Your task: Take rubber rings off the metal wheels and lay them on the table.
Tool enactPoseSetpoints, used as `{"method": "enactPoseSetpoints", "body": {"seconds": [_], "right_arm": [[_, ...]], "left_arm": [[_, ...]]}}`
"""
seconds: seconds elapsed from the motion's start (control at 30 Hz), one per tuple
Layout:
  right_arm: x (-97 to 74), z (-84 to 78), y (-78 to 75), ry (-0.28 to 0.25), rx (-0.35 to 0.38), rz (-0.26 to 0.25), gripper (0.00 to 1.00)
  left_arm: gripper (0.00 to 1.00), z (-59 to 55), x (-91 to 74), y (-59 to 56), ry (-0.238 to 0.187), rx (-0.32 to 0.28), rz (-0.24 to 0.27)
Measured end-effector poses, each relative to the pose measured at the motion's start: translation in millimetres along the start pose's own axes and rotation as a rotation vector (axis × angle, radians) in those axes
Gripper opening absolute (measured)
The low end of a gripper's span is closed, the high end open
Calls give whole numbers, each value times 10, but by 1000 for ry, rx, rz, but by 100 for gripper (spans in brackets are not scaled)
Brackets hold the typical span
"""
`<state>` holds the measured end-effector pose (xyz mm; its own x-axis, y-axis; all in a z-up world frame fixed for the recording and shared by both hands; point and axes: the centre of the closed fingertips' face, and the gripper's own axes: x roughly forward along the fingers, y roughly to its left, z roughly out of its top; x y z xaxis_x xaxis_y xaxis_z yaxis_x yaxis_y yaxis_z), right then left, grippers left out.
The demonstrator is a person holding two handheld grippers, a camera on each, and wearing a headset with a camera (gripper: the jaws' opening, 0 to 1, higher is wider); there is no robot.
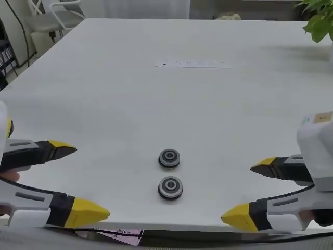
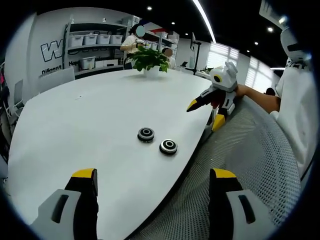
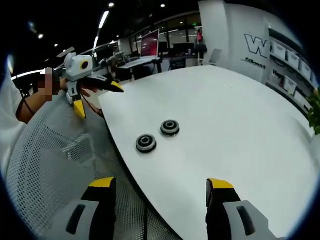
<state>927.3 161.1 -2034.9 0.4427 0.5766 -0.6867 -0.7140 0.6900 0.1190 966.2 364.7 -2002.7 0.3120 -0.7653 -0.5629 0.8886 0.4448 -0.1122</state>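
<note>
Two small metal wheels with black rubber rings lie flat on the white table near its front edge: the farther wheel point(image 1: 169, 158) point(image 2: 146, 134) point(image 3: 170, 127) and the nearer wheel point(image 1: 170, 187) point(image 2: 168, 146) point(image 3: 146, 143). My left gripper point(image 1: 86, 179) point(image 2: 152, 180) point(image 3: 97, 97) is at the left, open, nothing between its yellow tips. My right gripper point(image 1: 244, 190) point(image 3: 160, 190) point(image 2: 204, 113) is at the right, also open and holding nothing. Both are well apart from the wheels, one on either side.
The white table point(image 1: 156, 104) stretches far back, with a printed label strip point(image 1: 193, 64) at mid-table. A potted plant point(image 1: 318, 18) point(image 2: 148, 59) is at the far right corner. White chairs point(image 1: 49, 18) are at the back left. A grey mesh surface point(image 2: 240, 165) lies below the table's edge.
</note>
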Motion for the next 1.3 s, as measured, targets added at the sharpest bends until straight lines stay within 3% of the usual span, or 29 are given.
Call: {"method": "enactPoseSetpoints", "body": {"seconds": [0.57,0.87,1.03,1.23,1.3], "right_arm": [[0,-12,14,9,-6,-2,71],[-9,-10,17,7,-4,-9,71],[-11,-27,39,15,-9,-5,71],[-19,-35,102,15,-11,14,72],[-23,-29,132,12,-19,25,72]], "left_arm": [[89,-25,8,-12,13,-3,-4],[88,-85,16,-6,47,18,6],[88,-47,-8,-10,21,0,15],[90,-38,-38,-56,21,10,36],[89,12,-62,-50,-5,20,53]]}}
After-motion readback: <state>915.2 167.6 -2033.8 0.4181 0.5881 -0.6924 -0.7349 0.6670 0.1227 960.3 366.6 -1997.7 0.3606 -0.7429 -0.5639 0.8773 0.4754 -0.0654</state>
